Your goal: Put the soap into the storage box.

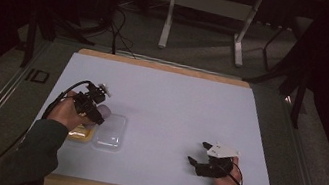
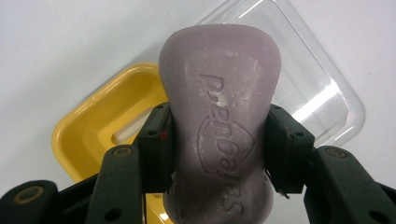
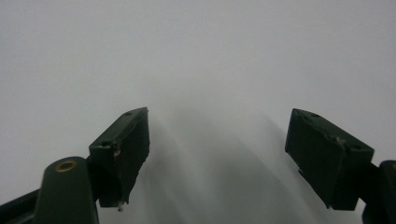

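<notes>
I have the surface [image 1: 175, 104] in front of me, a pale sheet laid over a wooden board, with dark floor and a white stand's legs beyond its far edge. Both of my forearms come in from the near edge, well apart from each other.

On my left side sit two shallow pieces side by side near the front: a clear plastic lid [image 1: 110, 132] lying flat, and just beside it a yellow soap dish [image 1: 80, 133], partly covered by my left hand in the high view. The left gripper view shows them both below the fingers, the yellow soap dish [image 2: 100, 126] to one side and the clear plastic lid [image 2: 299, 70] to the other.

My left gripper [image 1: 97, 111] hangs over those two pieces, and its fingers [image 2: 156, 144] are pinching a purple bar of soap [image 2: 219, 121] across its narrow waist, raised lettering facing the camera. The soap is lifted clear of the dish, above where dish and lid meet.

My right gripper [image 1: 198, 153] rests low near the front right of the surface, its fingers [image 3: 123, 149] spread wide with bare sheet between them.
</notes>
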`<action>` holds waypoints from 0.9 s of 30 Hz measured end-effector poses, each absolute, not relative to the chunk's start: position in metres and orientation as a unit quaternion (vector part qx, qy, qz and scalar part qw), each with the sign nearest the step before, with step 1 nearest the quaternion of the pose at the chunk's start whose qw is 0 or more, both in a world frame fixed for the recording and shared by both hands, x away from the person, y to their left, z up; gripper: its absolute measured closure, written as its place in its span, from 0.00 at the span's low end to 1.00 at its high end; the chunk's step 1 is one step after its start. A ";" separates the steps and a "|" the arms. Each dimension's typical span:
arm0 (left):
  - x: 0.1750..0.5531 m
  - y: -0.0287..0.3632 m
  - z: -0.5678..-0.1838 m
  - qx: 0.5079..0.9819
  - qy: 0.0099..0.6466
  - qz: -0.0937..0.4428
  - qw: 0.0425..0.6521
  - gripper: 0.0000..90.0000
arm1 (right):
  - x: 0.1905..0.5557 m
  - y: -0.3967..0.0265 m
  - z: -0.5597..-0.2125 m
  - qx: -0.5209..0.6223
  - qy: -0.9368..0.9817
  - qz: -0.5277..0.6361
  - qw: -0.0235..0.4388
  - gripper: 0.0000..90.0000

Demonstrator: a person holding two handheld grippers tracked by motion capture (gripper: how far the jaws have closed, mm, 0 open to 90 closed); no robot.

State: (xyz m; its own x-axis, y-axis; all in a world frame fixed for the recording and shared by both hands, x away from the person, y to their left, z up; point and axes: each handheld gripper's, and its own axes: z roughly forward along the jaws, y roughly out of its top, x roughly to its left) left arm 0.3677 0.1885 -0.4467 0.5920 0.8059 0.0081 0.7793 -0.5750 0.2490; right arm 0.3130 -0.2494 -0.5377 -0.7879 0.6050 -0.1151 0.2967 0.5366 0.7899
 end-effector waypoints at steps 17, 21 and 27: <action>0.366 0.200 -0.446 0.873 0.470 0.061 0.116 0.55 | 0.313 -0.250 -0.538 0.264 0.855 0.403 0.190 0.24; 0.366 0.201 -0.445 0.869 0.476 0.064 0.119 0.55 | 0.313 -0.250 -0.538 0.264 0.855 0.404 0.190 0.24; 0.367 0.203 -0.443 0.864 0.484 0.067 0.119 0.55 | 0.313 -0.250 -0.538 0.265 0.855 0.405 0.189 0.24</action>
State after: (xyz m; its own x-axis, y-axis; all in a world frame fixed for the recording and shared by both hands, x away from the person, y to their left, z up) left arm 0.3668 0.2029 -0.4426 0.5220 0.8529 -0.0003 0.8211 -0.5024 0.2710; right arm 0.3132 -0.2499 -0.5376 -0.7883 0.6054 -0.1097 0.2988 0.5325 0.7919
